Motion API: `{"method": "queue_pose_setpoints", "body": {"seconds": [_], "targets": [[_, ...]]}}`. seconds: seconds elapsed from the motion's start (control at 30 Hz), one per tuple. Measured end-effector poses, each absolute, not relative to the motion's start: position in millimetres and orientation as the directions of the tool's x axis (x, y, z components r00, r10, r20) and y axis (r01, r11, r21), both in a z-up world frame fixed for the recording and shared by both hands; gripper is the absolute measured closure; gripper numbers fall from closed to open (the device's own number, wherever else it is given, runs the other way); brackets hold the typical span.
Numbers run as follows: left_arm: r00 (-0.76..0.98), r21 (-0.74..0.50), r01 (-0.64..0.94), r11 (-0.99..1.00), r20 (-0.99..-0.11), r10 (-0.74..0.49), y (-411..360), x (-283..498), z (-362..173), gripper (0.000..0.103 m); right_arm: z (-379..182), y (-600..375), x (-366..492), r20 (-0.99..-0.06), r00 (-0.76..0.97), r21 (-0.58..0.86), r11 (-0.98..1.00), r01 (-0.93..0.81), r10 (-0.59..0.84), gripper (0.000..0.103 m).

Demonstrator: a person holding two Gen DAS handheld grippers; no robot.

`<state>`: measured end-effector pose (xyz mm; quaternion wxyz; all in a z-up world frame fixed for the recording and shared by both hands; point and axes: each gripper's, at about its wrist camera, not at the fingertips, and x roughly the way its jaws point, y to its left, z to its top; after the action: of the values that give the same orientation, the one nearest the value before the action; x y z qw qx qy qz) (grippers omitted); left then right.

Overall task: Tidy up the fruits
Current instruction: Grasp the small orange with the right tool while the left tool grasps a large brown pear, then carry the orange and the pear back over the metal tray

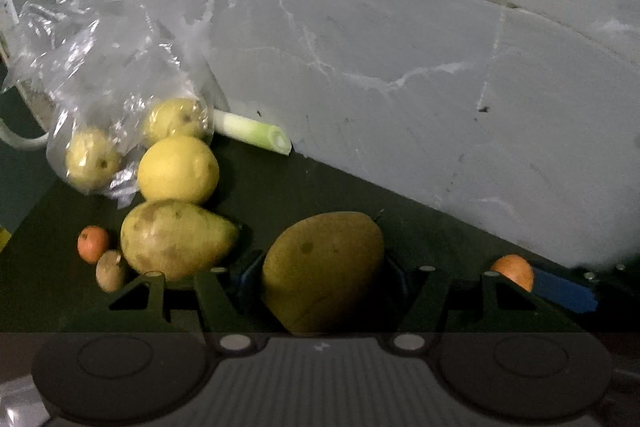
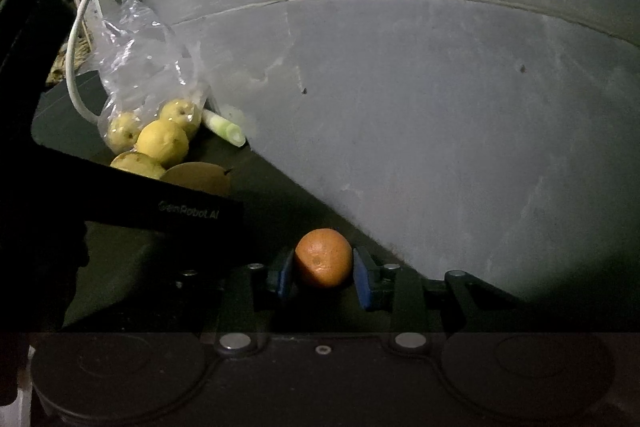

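Orange (image 2: 323, 257) gripped between the blue pads (image 2: 363, 282) of the right gripper (image 2: 323, 273), jaws pressed to both its sides, low over the dark countertop (image 2: 264, 187) close to the grey marbled wall (image 2: 440, 107). Same orange glimpsed at the far right of the left wrist view (image 1: 514, 270), beside a blue pad of that gripper. Brownish mango (image 1: 323, 269) clamped in the left gripper (image 1: 324, 279), jaws spread fairly wide around its bulk; whether resting on the counter or raised, impossible to tell. Just left of the mango, a speckled green-yellow pear (image 1: 176, 238), touching a lemon (image 1: 178, 169) behind it. Beside the pear, a small orange-red fruit (image 1: 93, 243) and a small brown one (image 1: 110, 270), close together. Further back, a crumpled clear plastic bag (image 1: 100, 59) holding two yellowish round fruits (image 1: 93, 159), leaning toward the wall. Behind the bag, a cut pale green stalk (image 1: 256, 131) lying along the foot of the wall. At far left, a white cable (image 2: 74, 67) hanging down behind the bag.
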<state>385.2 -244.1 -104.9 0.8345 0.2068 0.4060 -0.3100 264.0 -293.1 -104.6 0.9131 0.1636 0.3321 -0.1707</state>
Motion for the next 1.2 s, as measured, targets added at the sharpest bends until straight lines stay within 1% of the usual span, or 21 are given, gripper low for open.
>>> {"method": "queue_pose_setpoints", "body": {"seconds": [0.27, 0.6, 0.93, 1.2], "targets": [[0.492, 0.062, 0.666, 0.743, -0.785, -0.376, -220, 366, -79, 0.037, -96, -273, 251, -0.650, 0.736, 0.196, 0.894, 0.403, -0.189, 0.070], [0.540, 0.045, 0.600, 0.799, -0.760, -0.362, -173, 339, -47, 0.037, -74, -237, 234, -0.618, 0.772, 0.204, 0.918, 0.341, -0.149, 0.070], [0.589, 0.028, 0.509, 0.860, -0.740, -0.325, -105, 311, -20, 0.037, -53, -188, 214, -0.594, 0.801, 0.202, 0.948, 0.244, -0.080, 0.070], [0.620, 0.020, 0.417, 0.909, -0.737, -0.268, -48, 293, -11, 0.037, -44, -146, 205, -0.581, 0.814, 0.203, 0.966, 0.159, -0.012, 0.070]]}}
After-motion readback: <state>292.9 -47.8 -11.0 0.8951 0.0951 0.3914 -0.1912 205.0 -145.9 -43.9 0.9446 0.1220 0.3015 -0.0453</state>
